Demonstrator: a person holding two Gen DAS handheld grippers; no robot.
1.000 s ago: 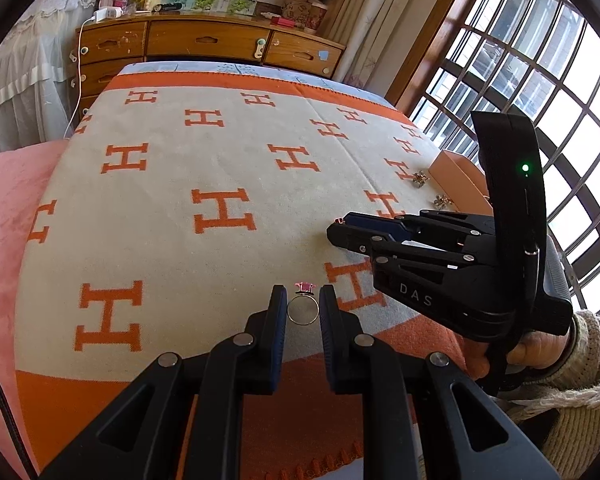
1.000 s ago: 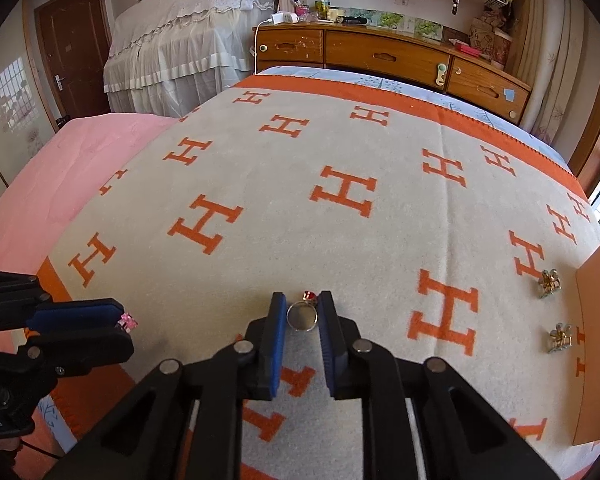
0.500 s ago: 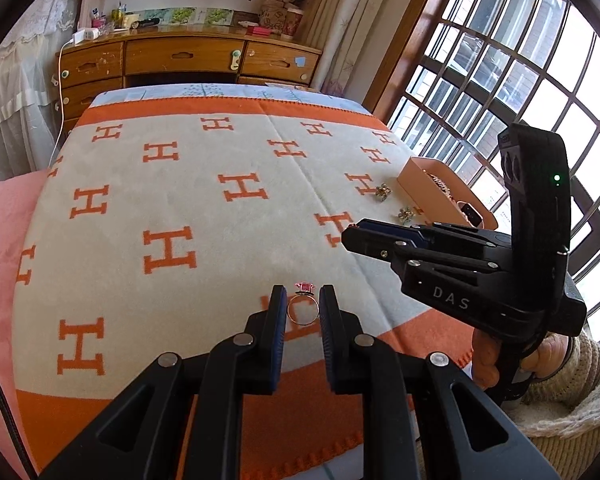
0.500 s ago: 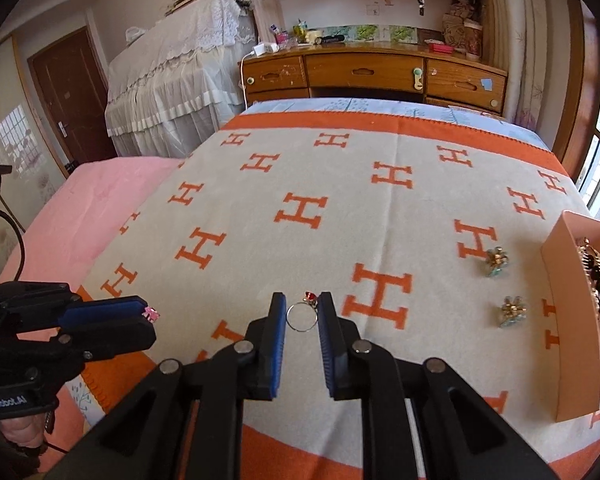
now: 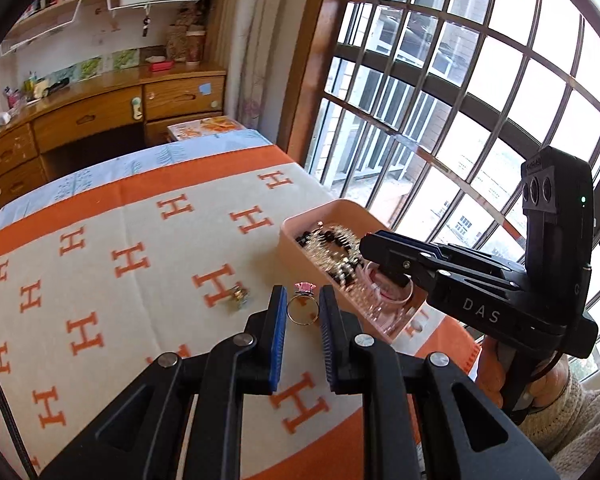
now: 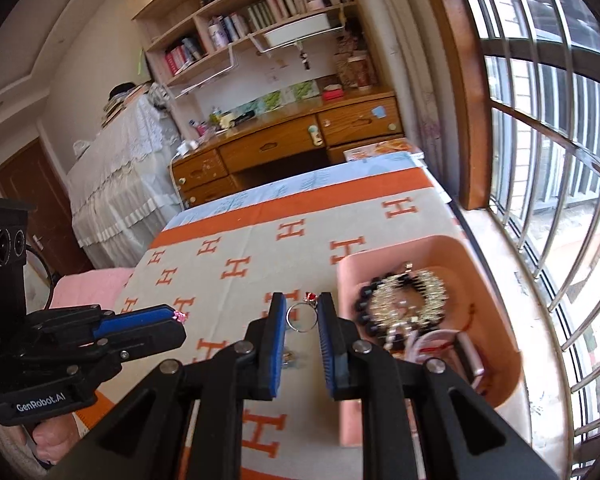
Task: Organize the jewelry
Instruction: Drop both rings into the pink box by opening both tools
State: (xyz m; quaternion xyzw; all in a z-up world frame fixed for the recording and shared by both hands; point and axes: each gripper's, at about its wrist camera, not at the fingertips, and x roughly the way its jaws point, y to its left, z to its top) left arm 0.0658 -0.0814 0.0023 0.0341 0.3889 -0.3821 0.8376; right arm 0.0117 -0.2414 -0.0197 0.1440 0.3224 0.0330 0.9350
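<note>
In the left wrist view, a thin gold-toned ring with a pink stone [image 5: 302,307] is pinched between the blue ribbed pads of the left gripper [image 5: 302,312], at the centre of the frame. A rounded pink plastic box [image 5: 300,236] is seen at 2 o'clock, standing on a cream woven blanket [image 5: 120,292] patterned with orange H shapes. Dark beads and glittering chains are heaped inside, blurred and hard to separate. A small gold ornament [image 5: 238,295] lies on the blanket at 9 o'clock from the ring, smeared by motion. The right gripper [image 5: 366,246] is seen at 3 o'clock above the box, marked "DAS"; what its tips hold cannot be told here.

In the right wrist view, a silver-toned ring with a red stone [image 6: 302,316] is pinched between the pads of the right gripper [image 6: 302,320], just beside the box's left wall [image 6: 346,280]. A beaded bracelet and a sparkling wreath-like piece are made out inside. At 9 o'clock the left gripper [image 6: 178,318] is labelled "GenRobot.AI"; only a pink speck shows at its tip. Its lower body is cut off.
</note>
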